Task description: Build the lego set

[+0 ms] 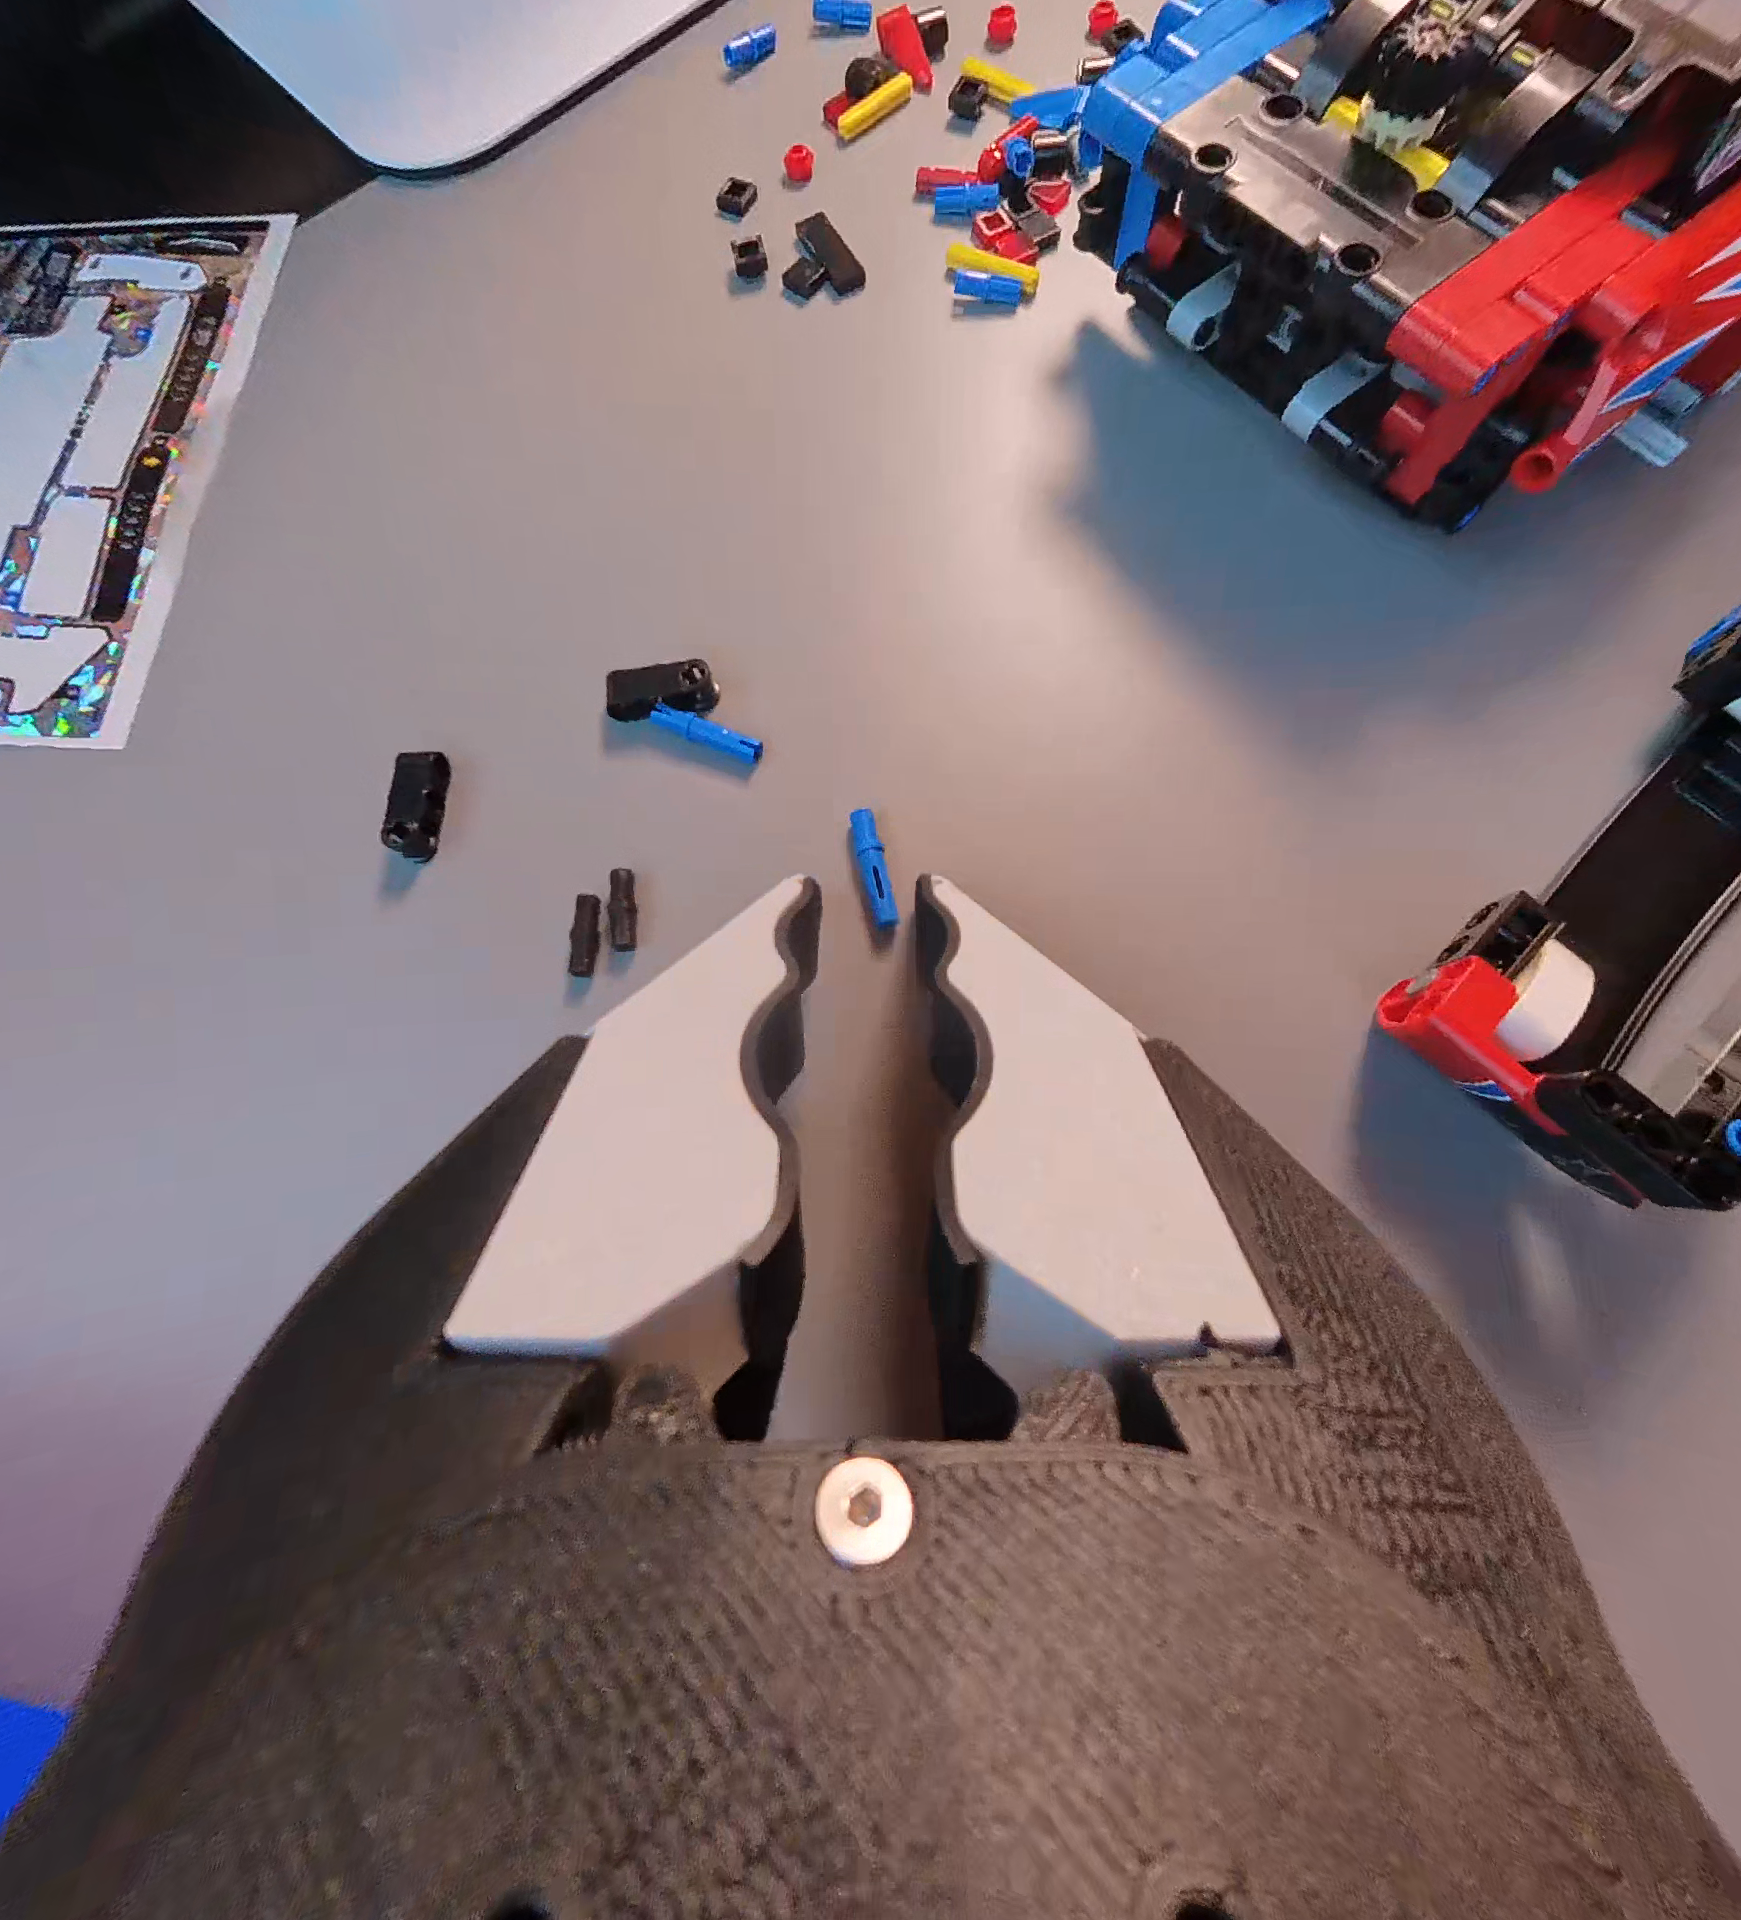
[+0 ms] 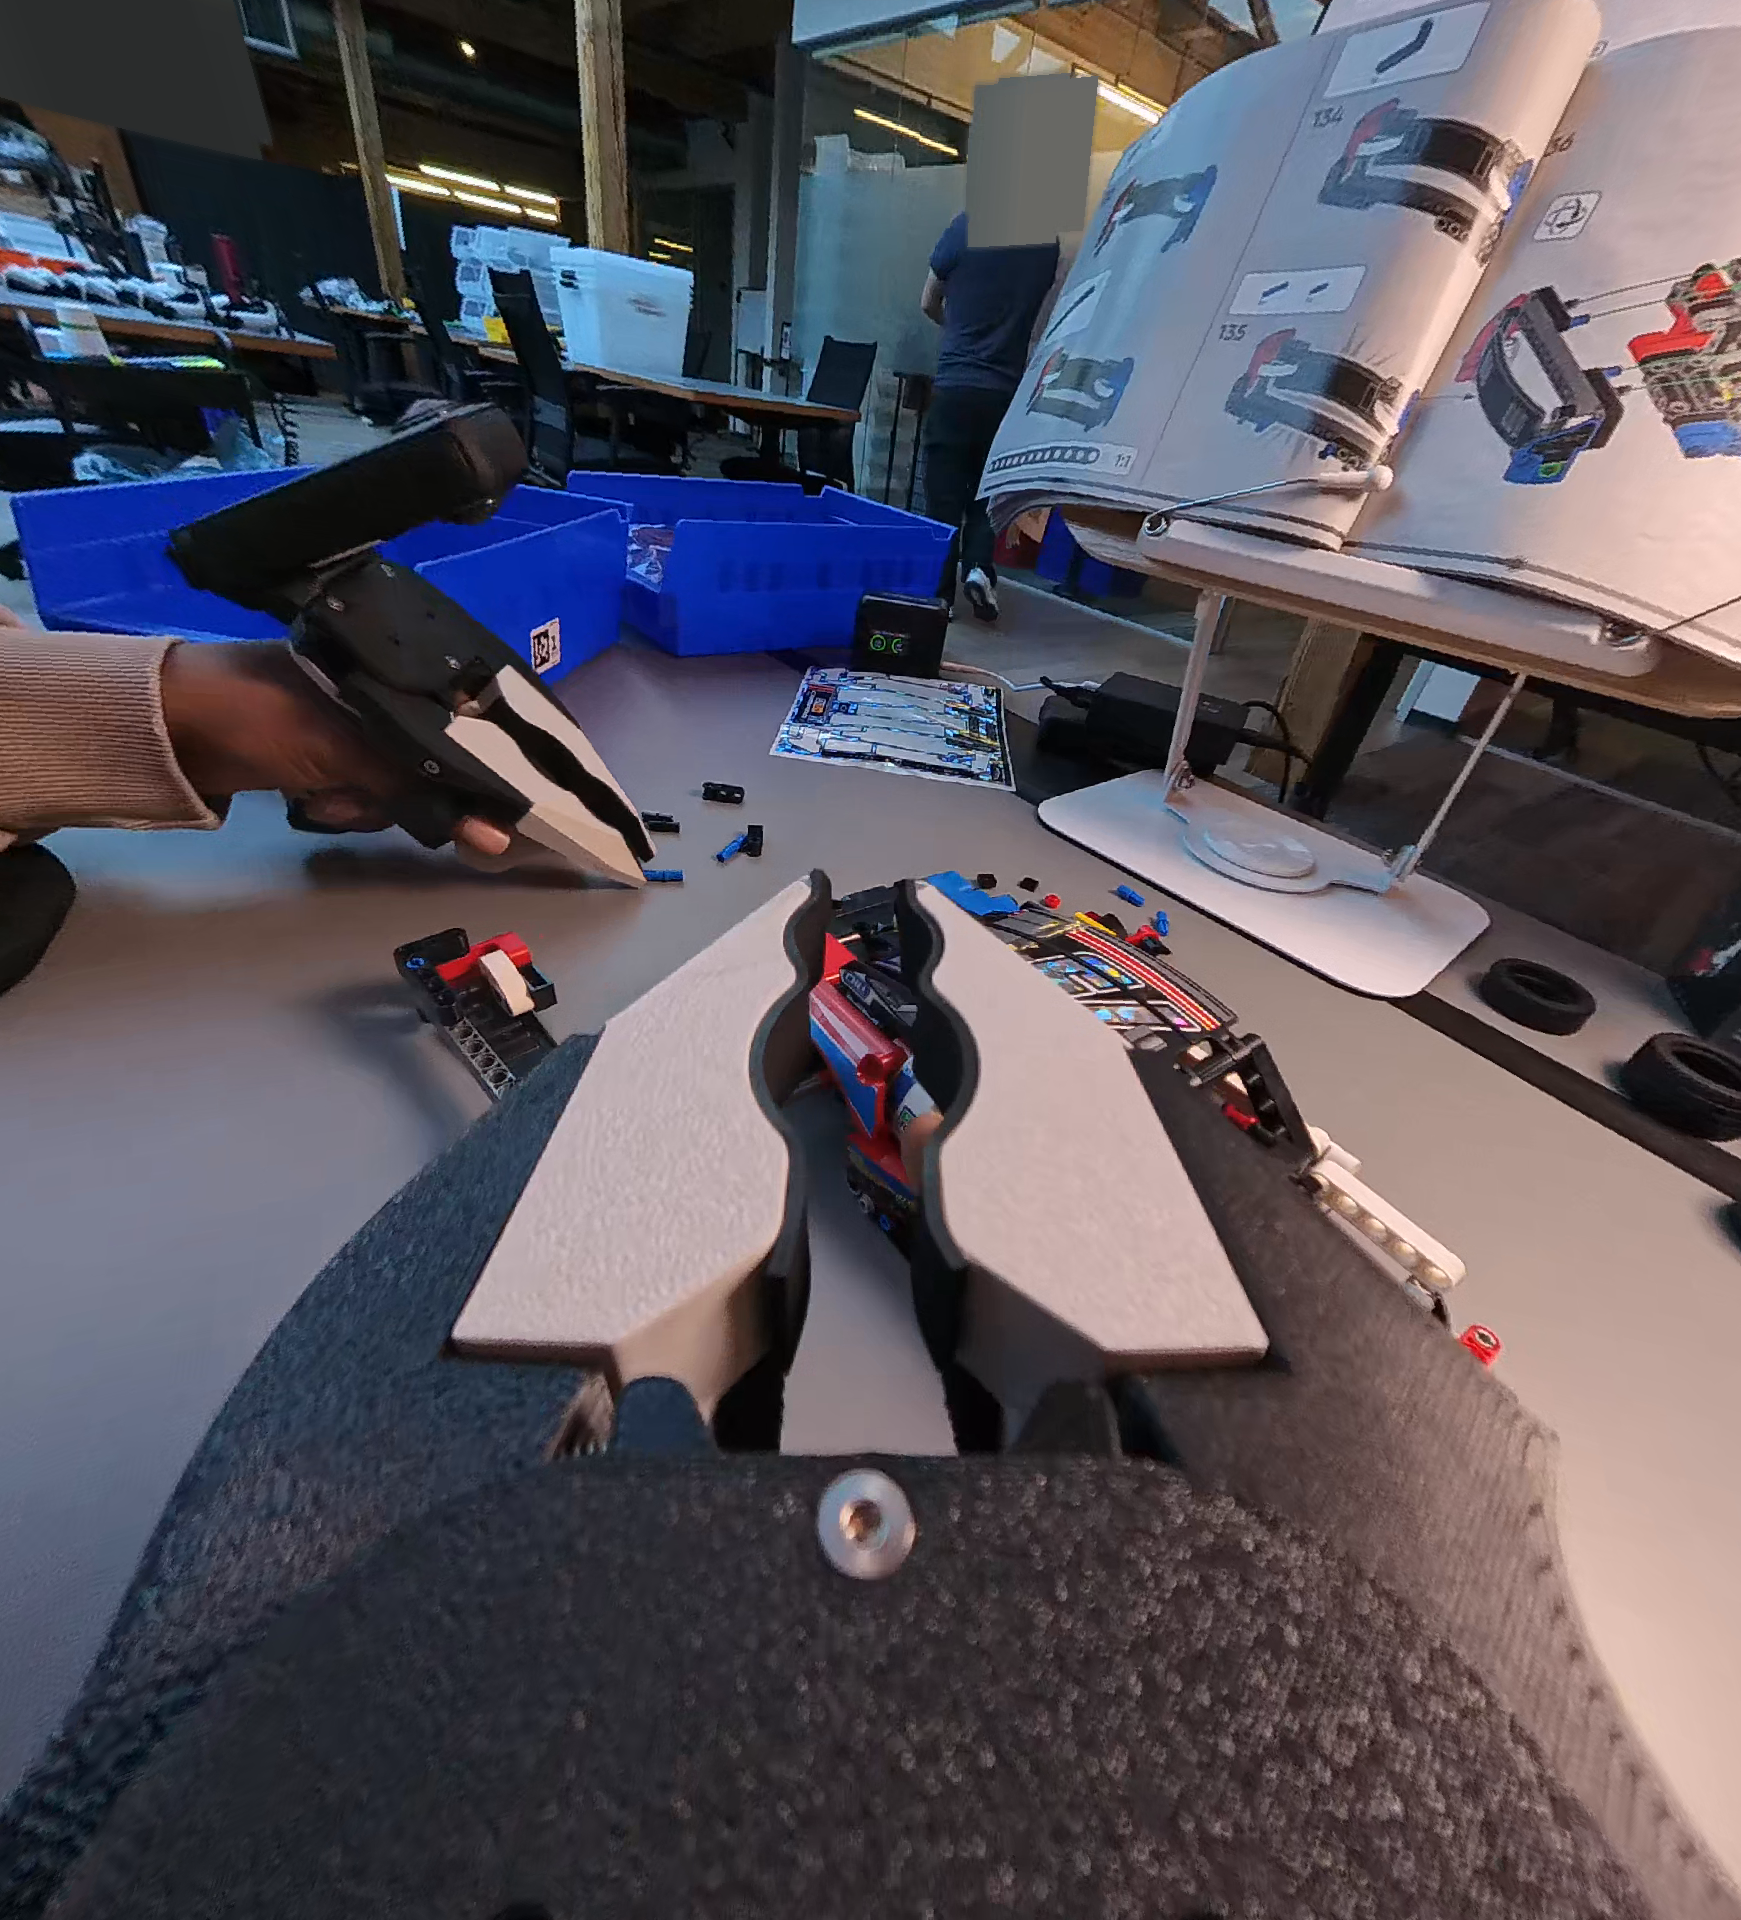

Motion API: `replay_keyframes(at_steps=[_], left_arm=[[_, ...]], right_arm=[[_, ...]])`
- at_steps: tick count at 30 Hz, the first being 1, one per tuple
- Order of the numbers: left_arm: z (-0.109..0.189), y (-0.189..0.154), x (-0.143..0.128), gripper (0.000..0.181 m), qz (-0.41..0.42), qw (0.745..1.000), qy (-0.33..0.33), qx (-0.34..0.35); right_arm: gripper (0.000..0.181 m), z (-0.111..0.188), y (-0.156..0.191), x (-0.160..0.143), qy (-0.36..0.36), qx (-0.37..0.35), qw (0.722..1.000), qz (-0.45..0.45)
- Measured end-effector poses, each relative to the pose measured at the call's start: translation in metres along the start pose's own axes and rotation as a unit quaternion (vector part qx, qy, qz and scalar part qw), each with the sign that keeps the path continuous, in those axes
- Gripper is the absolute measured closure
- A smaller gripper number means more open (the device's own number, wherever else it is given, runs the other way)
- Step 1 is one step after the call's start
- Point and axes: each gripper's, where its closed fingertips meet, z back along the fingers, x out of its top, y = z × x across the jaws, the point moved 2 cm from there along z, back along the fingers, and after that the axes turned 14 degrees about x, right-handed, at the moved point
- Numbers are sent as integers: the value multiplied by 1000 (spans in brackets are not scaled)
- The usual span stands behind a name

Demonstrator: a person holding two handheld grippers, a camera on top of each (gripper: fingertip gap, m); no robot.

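My left gripper is open just above the grey table, with a blue pin lying between its fingertips. In the right wrist view a hand holds the left gripper low on the table, with the blue pin at its tips. My right gripper hangs over the red, blue and black car model, with its jaws a little apart. A red side part of the model shows in the gap. I cannot tell whether the pads touch it. The car model also shows in the left wrist view.
A black arch sub-assembly lies to the right of the left gripper. A black connector, two black pins, a connector with a blue pin, a loose-parts pile and a sticker sheet are around. A booklet on a stand, tyres and blue bins stand farther off. There is about 25 centimetres between the tips of the two grippers.
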Motion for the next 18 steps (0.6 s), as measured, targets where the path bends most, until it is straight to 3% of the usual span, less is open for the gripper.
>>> replay_keyframes(at_steps=[2, 6, 11, 18], left_arm=[[-2, 0, 0, 178, -23, 1000, 9, 1], [-1, -3, 1, 180, -70, 997, 15, -14], [21, -49, 19, 179, -93, 983, -45, -151], [15, -76, 15, 179, -186, 965, -23, -186]], right_arm=[[171, 0, 1, -1, 3, 5, 1000, -1], [171, 1, -1, -4, 6, 7, 1000, -14], [172, 3, -3, -1, -7, 8, 1000, -26], [173, 0, 0, -5, 7, 9, 1000, -10]])
